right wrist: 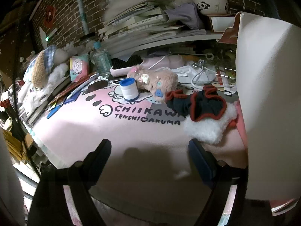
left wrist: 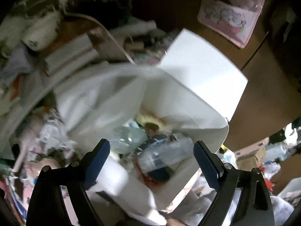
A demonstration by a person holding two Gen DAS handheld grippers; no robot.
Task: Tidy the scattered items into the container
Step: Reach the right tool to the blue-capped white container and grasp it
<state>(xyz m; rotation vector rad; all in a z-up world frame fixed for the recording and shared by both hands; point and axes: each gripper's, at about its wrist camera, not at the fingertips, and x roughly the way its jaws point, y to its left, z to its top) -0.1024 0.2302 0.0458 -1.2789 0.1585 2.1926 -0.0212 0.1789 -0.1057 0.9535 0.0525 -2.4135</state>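
Hovering left gripper (left wrist: 151,162) wide open, empty, over white bag (left wrist: 197,94) holding a clear bottle (left wrist: 165,154). Right gripper (right wrist: 149,160) open, empty, above pink mat (right wrist: 84,124); tape roll (right wrist: 129,90), plush (right wrist: 156,82), dark cloth (right wrist: 199,103) scattered beyond.

blur: white bag (left wrist: 197,79) smeared | contents (left wrist: 161,150) indistinct | cut off: white panel (right wrist: 270,103) at right edge

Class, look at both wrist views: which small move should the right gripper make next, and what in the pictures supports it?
Probably advance the open, empty right gripper toward the white fluffy item under the black and red knit piece. It is the nearest loose thing on the pink mat, and the white bag under the left gripper already holds a plastic bottle.
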